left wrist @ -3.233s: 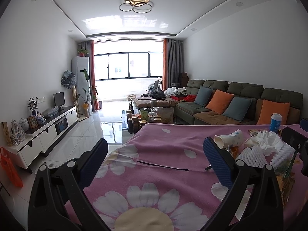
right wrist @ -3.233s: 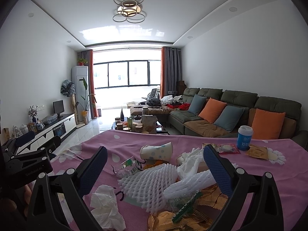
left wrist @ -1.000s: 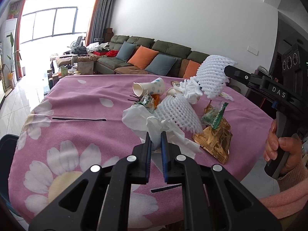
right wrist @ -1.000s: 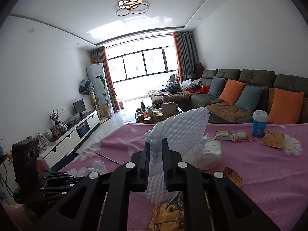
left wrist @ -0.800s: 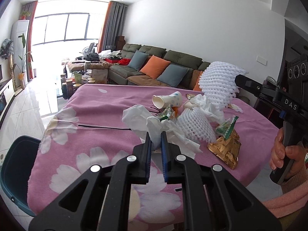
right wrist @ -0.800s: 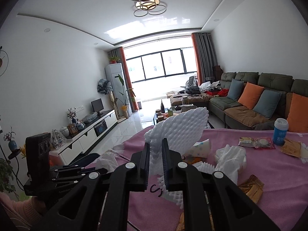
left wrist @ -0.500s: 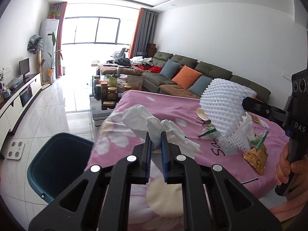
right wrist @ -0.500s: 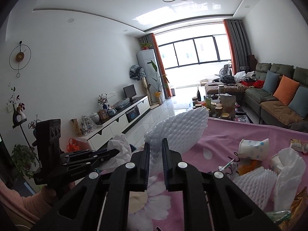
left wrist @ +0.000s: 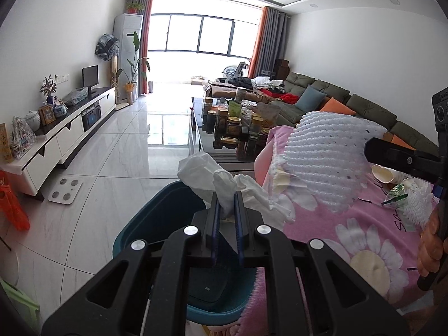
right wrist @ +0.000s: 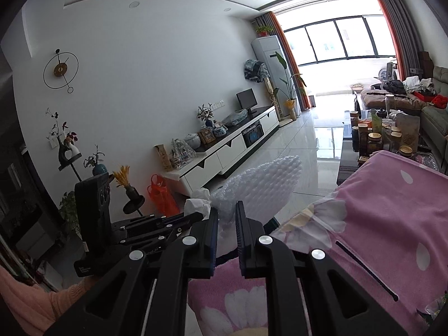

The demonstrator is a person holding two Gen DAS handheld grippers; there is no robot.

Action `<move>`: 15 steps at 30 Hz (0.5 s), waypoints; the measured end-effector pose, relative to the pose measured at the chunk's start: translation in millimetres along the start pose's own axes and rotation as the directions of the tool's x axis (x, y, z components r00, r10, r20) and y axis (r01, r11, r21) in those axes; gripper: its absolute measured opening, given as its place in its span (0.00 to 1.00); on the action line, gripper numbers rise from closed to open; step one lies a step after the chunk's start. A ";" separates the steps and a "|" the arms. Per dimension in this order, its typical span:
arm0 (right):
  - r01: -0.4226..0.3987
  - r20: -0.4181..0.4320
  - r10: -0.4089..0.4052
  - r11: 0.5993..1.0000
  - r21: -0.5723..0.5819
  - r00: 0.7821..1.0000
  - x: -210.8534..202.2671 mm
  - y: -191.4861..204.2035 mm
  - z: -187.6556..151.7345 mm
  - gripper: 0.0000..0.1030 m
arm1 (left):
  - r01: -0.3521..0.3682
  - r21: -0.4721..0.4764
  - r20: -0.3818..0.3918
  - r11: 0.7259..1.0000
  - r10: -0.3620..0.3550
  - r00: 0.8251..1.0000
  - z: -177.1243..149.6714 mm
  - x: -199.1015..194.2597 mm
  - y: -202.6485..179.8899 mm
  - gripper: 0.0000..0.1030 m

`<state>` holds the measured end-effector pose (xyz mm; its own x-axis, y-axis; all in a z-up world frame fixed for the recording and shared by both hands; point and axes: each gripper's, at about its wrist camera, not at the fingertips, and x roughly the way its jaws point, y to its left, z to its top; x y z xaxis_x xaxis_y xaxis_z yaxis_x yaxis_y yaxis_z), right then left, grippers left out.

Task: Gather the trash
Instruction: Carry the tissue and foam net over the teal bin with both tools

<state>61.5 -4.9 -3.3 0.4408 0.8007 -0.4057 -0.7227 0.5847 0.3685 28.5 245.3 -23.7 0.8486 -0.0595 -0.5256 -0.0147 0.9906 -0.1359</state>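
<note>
My left gripper is clamped on a crumpled white tissue, both fingers pinched tight on its lower fold, the rest flopping out above. It hangs right over the teal bin that stands on the floor against the edge of the table with the pink flower cloth. My right gripper is clamped on a white foam net sleeve, which sticks out past the fingertips. From the left wrist view the sleeve sits above the table edge, near the bin but, as I judge it, not yet over the opening.

Step in hand: drop both pieces in the bin. To do it well I'd open the left fingers wide while the tissue is over the middle of the opening, since it's light and may cling to a pad; a small shake could help. Then swing the right one further left until the sleeve is clear of the cloth before releasing, or it may land on the table edge and slide off outside the bin. Keep the 2 grippers from knocking; they're close.

More trash left on the table: a paper cup, another foam net, a green wrapper.
</note>
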 end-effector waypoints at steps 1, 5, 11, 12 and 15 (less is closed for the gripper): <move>-0.012 -0.018 0.012 1.000 0.004 1.000 9.3 0.9 0.7 0.11 | -0.008 -0.003 -0.011 1.000 0.008 1.000 -1.9 4.3 6.5 0.11; -0.035 -0.100 0.037 0.999 0.023 0.994 46.3 1.9 0.6 0.11 | -0.024 -0.027 -0.066 0.999 0.023 0.998 -16.0 23.1 24.3 0.11; -0.037 -0.208 0.050 0.997 0.064 0.977 89.5 -0.8 -6.1 0.11 | -0.051 -0.050 -0.133 0.997 0.044 0.990 -29.0 54.3 31.6 0.12; -0.029 -0.224 0.043 0.997 0.066 0.974 94.7 -0.8 -6.9 0.12 | -0.050 -0.055 -0.143 0.997 0.042 0.989 -31.1 62.0 29.1 0.12; -0.007 -0.273 0.025 0.998 0.067 0.962 109.4 -1.7 -10.5 0.13 | -0.051 -0.070 -0.163 0.996 0.039 0.986 -33.1 74.5 32.2 0.14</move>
<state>105.4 80.4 -57.1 0.2605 0.7489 -0.6093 -0.6886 0.5865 0.4265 73.8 268.7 -95.1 0.7497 -0.0404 -0.6606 -0.0946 0.9813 -0.1674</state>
